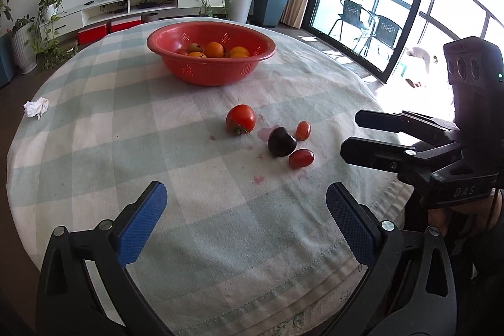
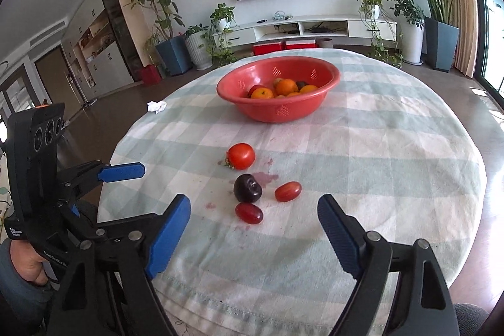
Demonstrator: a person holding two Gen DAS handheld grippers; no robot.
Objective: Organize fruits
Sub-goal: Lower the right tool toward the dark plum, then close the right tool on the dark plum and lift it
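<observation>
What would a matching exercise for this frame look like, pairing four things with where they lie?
Things:
1. oranges
2. persimmon
3. dark plum
4. crumpled tissue

Places:
A. between two red grapes
B. inside the red basket
C. alone near the cloth's far left edge
D. on the cloth between basket and plum

Pairs: 1-B, 2-D, 3-A, 4-C

Both wrist cameras are looking forward along their open jaws, low over the near edge of the surface (image 1: 94, 122). Both are sharing the red basin (image 1: 211, 59) far ahead of the jaws. Each is catching the other gripper (image 1: 349, 134) beside it.
</observation>
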